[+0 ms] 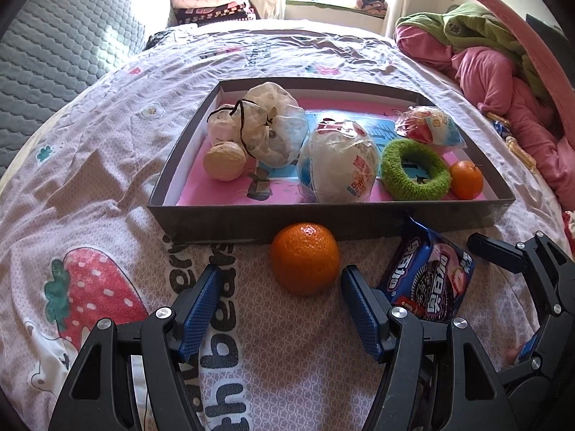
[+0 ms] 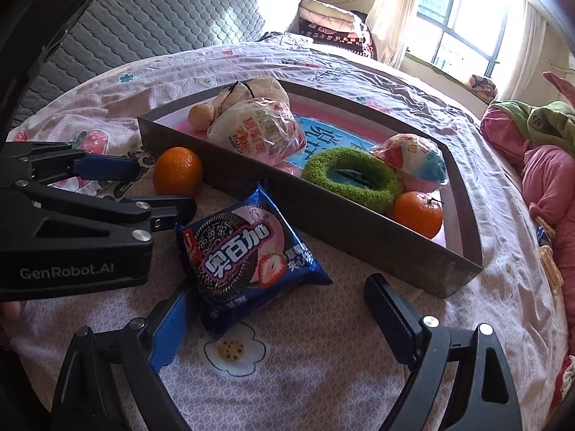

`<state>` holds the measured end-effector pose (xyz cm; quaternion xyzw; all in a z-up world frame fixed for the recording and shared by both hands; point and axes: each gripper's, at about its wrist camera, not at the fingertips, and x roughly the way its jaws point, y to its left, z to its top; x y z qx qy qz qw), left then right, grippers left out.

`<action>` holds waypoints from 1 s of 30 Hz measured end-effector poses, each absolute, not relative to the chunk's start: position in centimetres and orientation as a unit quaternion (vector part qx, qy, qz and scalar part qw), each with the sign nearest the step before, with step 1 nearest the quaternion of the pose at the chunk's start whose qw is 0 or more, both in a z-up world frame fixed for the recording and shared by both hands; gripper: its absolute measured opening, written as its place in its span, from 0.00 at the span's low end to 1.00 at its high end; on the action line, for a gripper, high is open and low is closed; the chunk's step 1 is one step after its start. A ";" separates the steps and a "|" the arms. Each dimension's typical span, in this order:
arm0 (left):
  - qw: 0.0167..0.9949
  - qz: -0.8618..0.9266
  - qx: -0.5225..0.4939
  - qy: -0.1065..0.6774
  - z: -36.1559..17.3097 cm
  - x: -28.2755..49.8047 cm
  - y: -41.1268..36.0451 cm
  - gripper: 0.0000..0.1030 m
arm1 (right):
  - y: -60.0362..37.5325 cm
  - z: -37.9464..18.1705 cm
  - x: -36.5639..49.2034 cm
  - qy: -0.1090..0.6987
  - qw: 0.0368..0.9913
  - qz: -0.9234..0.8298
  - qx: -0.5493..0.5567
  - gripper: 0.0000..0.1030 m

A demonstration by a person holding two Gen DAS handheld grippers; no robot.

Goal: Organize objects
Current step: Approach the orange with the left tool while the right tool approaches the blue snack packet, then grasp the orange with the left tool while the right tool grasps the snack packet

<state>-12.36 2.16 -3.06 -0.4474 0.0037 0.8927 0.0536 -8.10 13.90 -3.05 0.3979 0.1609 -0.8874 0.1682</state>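
A loose orange [image 1: 305, 262] lies on the bedsheet against the front wall of a shallow dark box [image 1: 287, 224]. My left gripper [image 1: 280, 272] is open just short of it, one blue pad on either side and neither touching. In the right wrist view the same orange [image 2: 178, 170] sits at the left gripper's [image 2: 161, 186] tips. A blue cookie packet [image 2: 248, 255] lies flat in front of the box [image 2: 341, 230]. My right gripper [image 2: 276, 291] stands wide open around its near end without pressing on it. The packet [image 1: 431, 280] and the right gripper [image 1: 503, 294] also show in the left wrist view.
Inside the box are a drawstring pouch [image 1: 266, 125], a walnut-coloured ball [image 1: 224, 161], a wrapped bun [image 1: 341, 165], a green fuzzy ring [image 1: 415, 168], a small orange [image 1: 466, 179] and a wrapped snack [image 1: 427, 125]. Pink and green bedding [image 1: 496, 64] is piled right; a grey quilted headboard [image 1: 64, 43] stands left.
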 end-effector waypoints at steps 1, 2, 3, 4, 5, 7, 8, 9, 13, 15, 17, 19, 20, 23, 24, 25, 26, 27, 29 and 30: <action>0.053 0.893 -0.447 0.002 -3.1 -12.5 2.2 0.68 | 13.8 -3.0 -8.2 0.164 0.169 -0.887 0.397 0.89; 0.053 0.892 -0.448 0.001 -3.1 -12.6 2.2 0.68 | 13.6 -3.0 -8.3 0.167 0.170 -0.886 0.397 0.89; 0.052 0.892 -0.448 0.000 -3.1 -12.7 2.2 0.68 | 13.5 -3.0 -8.4 0.170 0.171 -0.886 0.396 0.89; 0.049 0.893 -0.448 0.000 -3.1 -12.8 2.2 0.68 | 13.3 -3.0 -8.5 0.171 0.171 -0.886 0.396 0.88; 0.048 0.893 -0.448 0.001 -3.1 -12.9 2.3 0.68 | 13.2 -2.9 -8.7 0.171 0.171 -0.886 0.395 0.88; 0.045 0.893 -0.448 0.003 -3.2 -13.1 2.4 0.68 | 12.9 -2.8 -9.0 0.166 0.177 -0.885 0.398 0.84; 0.044 0.893 -0.449 0.003 -3.2 -13.1 2.5 0.68 | 12.8 -2.8 -9.2 0.161 0.180 -0.884 0.400 0.77; 0.044 0.892 -0.450 0.002 -3.3 -13.3 2.5 0.68 | 12.7 -2.8 -9.2 0.154 0.185 -0.883 0.402 0.74; 0.041 0.890 -0.454 -0.004 -3.3 -13.7 2.6 0.64 | 12.4 -2.8 -9.2 0.146 0.190 -0.882 0.405 0.60; 0.046 0.890 -0.454 -0.006 -3.3 -13.7 2.8 0.55 | 12.4 -2.8 -9.2 0.140 0.190 -0.882 0.409 0.56; 0.047 0.890 -0.454 -0.003 -3.3 -13.7 2.9 0.43 | 12.4 -2.8 -9.1 0.137 0.191 -0.882 0.408 0.54; 0.052 0.889 -0.455 -0.005 -3.2 -13.7 3.0 0.37 | 12.6 -2.7 -9.0 0.131 0.192 -0.882 0.410 0.53; 0.056 0.888 -0.456 -0.007 -3.2 -13.8 3.0 0.36 | 12.7 -2.7 -9.0 0.128 0.192 -0.882 0.410 0.52; 0.063 0.887 -0.458 -0.018 -3.0 -13.7 2.8 0.36 | 12.9 -2.6 -8.9 0.121 0.195 -0.883 0.410 0.52; 0.066 0.886 -0.458 -0.022 -3.0 -13.7 2.6 0.35 | 13.0 -2.5 -8.9 0.120 0.195 -0.883 0.409 0.52; 0.067 0.886 -0.458 -0.025 -2.9 -13.7 2.5 0.35 | 13.1 -2.4 -8.8 0.119 0.194 -0.884 0.409 0.52; 0.069 0.886 -0.457 -0.027 -2.8 -13.7 2.5 0.35 | 13.2 -2.3 -8.7 0.118 0.193 -0.884 0.409 0.52; 0.070 0.887 -0.456 -0.027 -2.7 -13.6 2.5 0.35 | 13.3 -2.3 -8.7 0.116 0.192 -0.885 0.407 0.52; 0.071 0.888 -0.453 -0.027 -2.5 -13.4 2.4 0.35 | 13.7 -1.9 -8.7 0.109 0.190 -0.888 0.404 0.52; 0.072 0.889 -0.451 -0.028 -2.3 -13.3 2.4 0.35 | 13.9 -1.7 -8.6 0.104 0.189 -0.890 0.402 0.52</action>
